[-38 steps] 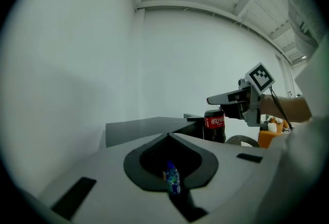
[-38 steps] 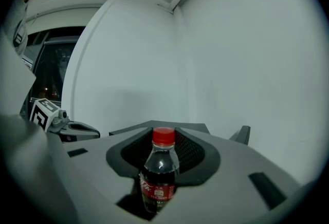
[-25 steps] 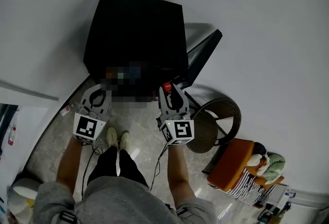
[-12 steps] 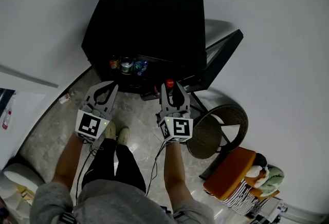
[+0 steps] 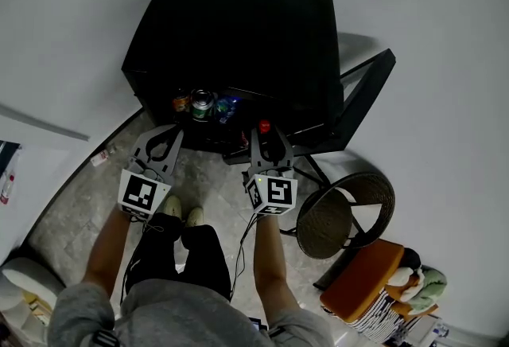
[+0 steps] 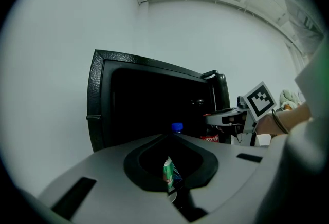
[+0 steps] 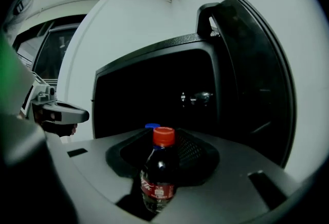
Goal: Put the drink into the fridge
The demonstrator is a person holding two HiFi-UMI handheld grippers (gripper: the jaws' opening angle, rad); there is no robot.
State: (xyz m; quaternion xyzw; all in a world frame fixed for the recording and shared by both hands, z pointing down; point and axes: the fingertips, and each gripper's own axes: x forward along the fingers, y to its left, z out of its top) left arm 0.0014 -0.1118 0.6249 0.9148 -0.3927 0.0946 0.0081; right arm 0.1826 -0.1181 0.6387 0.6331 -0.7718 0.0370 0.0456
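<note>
This is looking like a lived-in room of a home. At upper centre a small black fridge (image 5: 231, 35) is standing against bare white walls (image 5: 429, 35), its door (image 5: 362, 95) hanging open above a marbled tile floor (image 5: 83, 198). At lower right a round woven chair (image 5: 330, 218) is sitting beside an orange cushion (image 5: 359, 272) and striped cloth (image 5: 386, 312).

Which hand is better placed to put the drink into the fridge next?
Right: the right gripper holds the cola bottle in its jaws, facing the open fridge; the left gripper carries nothing.
</note>
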